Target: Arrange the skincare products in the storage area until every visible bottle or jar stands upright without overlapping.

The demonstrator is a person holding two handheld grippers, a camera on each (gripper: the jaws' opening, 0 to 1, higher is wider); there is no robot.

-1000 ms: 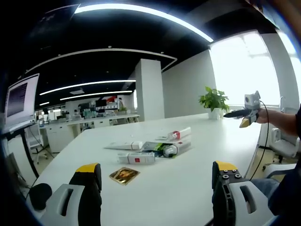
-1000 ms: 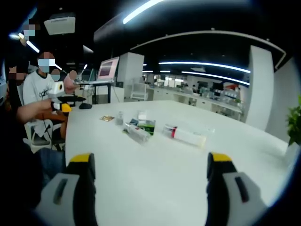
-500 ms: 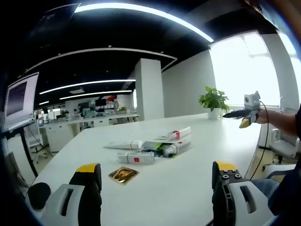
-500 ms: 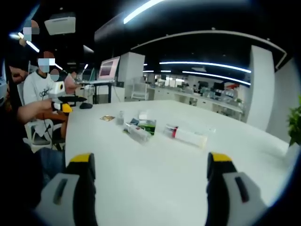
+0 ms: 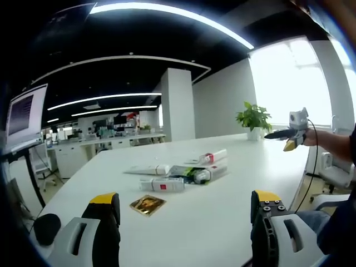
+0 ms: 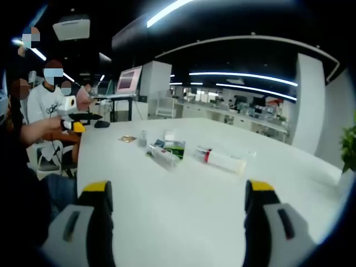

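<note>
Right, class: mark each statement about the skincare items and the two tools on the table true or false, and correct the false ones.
1. The skincare tubes stand upright. False: they lie flat on the white table.
2. The left tool is open and holds nothing. True.
3. The right tool grips a tube. False: it is open and empty.
4. A potted plant stands at the table's far end. True.
5. A small gold sachet lies near the tubes. True.

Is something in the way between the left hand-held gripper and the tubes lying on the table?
Mostly no. Bare white table lies between the left hand-held gripper and the tubes; a small gold packet sits just before them, off to the left.
</note>
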